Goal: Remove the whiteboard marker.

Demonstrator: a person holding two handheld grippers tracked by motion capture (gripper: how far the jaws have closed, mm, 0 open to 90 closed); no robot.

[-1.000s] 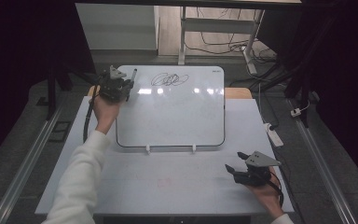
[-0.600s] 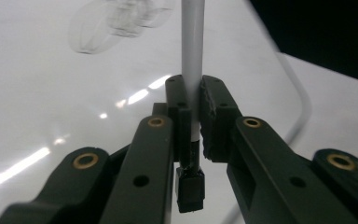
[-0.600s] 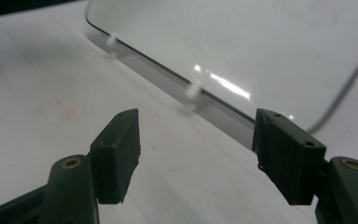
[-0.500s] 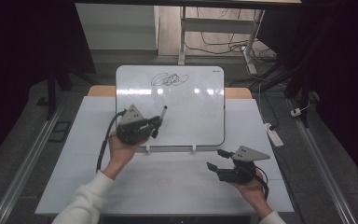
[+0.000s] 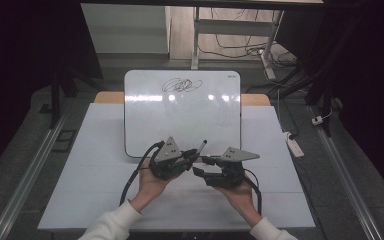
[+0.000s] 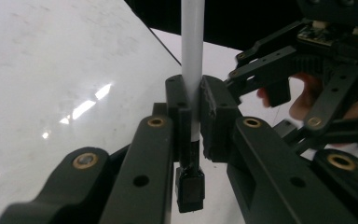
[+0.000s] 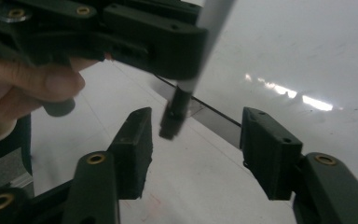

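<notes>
While the left gripper [image 5: 192, 159] clamps a white marker [image 6: 191, 70] just below the whiteboard [image 5: 180, 115], the pen's black end [image 7: 171, 122] hangs between the right gripper's [image 7: 193, 149] parted jaws. Those jaws have just been closing, touching nothing yet.

Your right gripper [image 7: 193, 135] has its two black jaws apart, just been closing, with the dark end of the marker [image 7: 175, 112] between them but not touching, while the left gripper [image 7: 121, 32] clamps the marker's white barrel above the whiteboard [image 7: 298, 56].
</notes>
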